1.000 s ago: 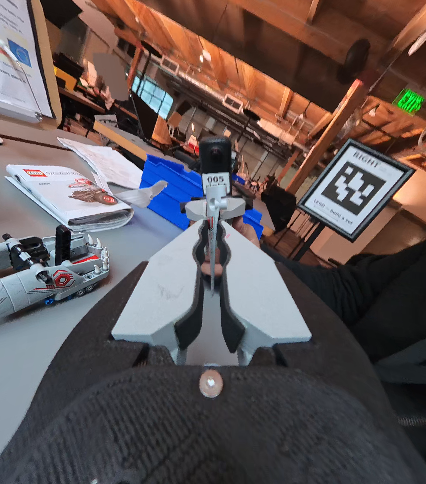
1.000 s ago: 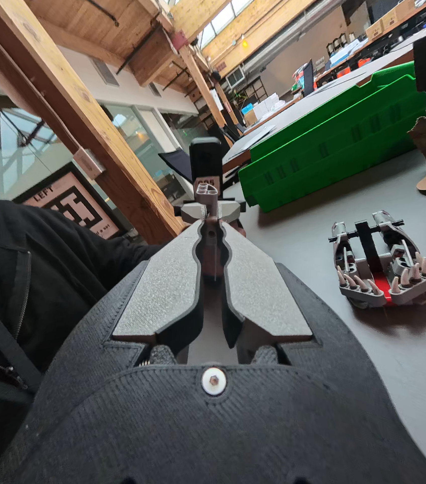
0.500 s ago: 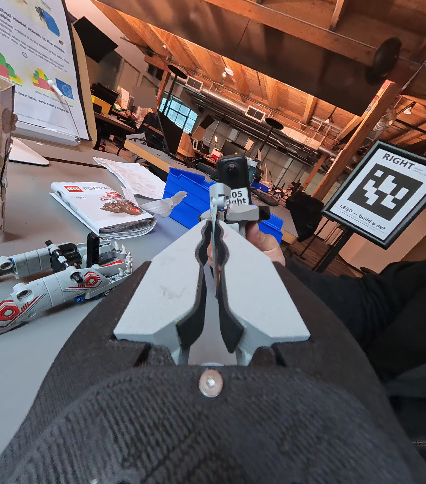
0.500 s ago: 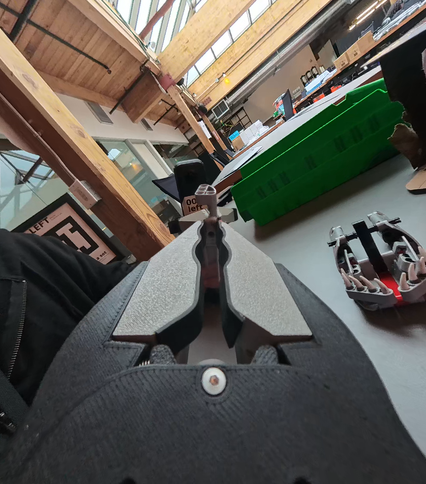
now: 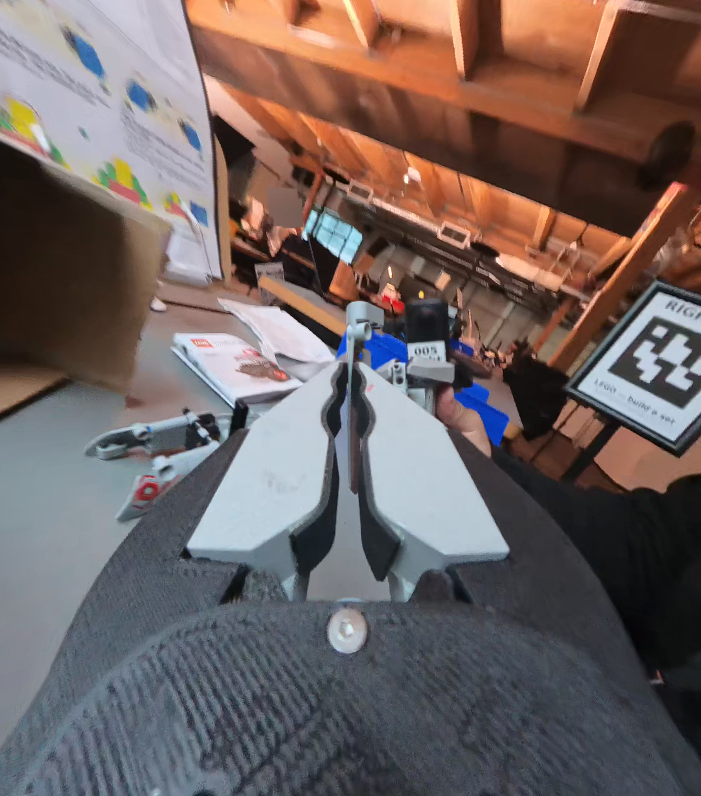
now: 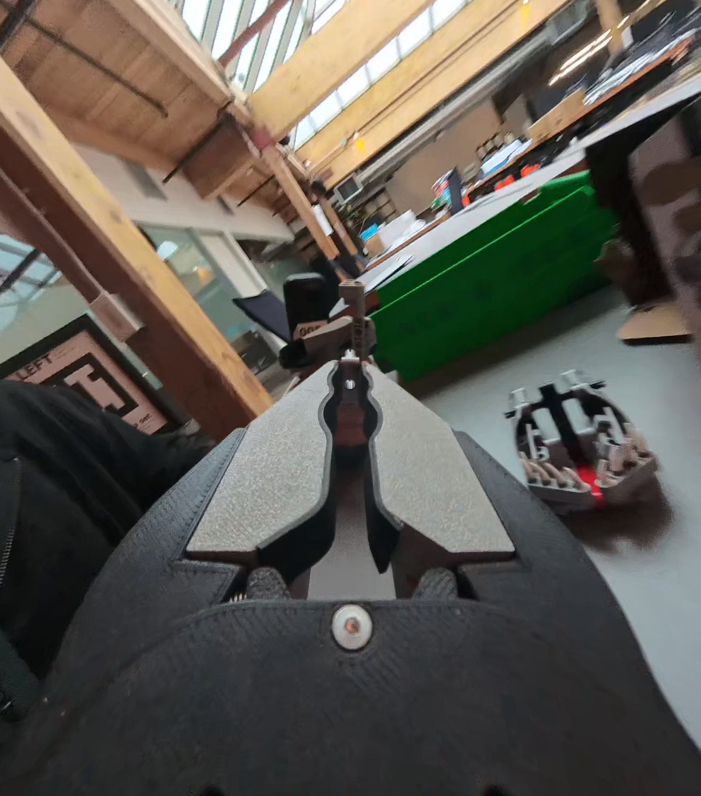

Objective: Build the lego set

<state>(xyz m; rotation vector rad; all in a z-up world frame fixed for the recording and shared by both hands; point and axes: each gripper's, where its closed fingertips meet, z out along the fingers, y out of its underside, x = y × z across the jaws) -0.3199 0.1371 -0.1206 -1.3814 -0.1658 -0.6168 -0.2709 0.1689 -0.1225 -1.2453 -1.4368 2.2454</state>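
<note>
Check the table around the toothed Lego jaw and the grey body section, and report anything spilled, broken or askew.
Nothing stands out. The toothed Lego jaw assembly sits flat on the grey table, apart from the green bins. The grey body section lies on its side near the instruction booklet, as unfinished parts would. Both views are blurred, so fine damage cannot be ruled out.

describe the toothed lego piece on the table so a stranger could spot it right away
In the right wrist view, find the long green bin at the back of the grey table. The toothed lego assembly sits alone in front: grey, black bar across, red patch, pale spikes along the rim.
</note>
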